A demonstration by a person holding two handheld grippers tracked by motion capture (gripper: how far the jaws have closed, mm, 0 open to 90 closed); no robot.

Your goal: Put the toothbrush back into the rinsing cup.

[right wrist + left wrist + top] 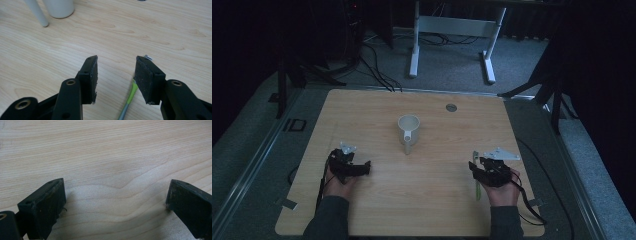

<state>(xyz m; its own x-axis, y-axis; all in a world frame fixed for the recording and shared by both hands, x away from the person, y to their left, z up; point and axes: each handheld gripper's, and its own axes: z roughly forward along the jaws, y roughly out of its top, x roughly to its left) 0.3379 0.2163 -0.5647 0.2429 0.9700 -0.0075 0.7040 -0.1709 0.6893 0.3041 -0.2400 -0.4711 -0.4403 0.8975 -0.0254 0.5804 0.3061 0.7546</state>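
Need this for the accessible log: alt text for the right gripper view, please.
The right gripper hangs open low over a light wooden table, its two black jaws apart above a slim green-and-grey tool lying on the wood near its right jaw. At the top left stand the base of a white ceramic cup and its white straight handle.

A light wooden table (362, 115) with rounded corners is set on grey carpet (452, 60). Behind it, the white legs of a desk frame (452, 30) are seen, with black cables (377, 70) trailed across the floor (mostly at the left). The room beyond is kept dark; dark stands (282, 85) are placed at both sides.
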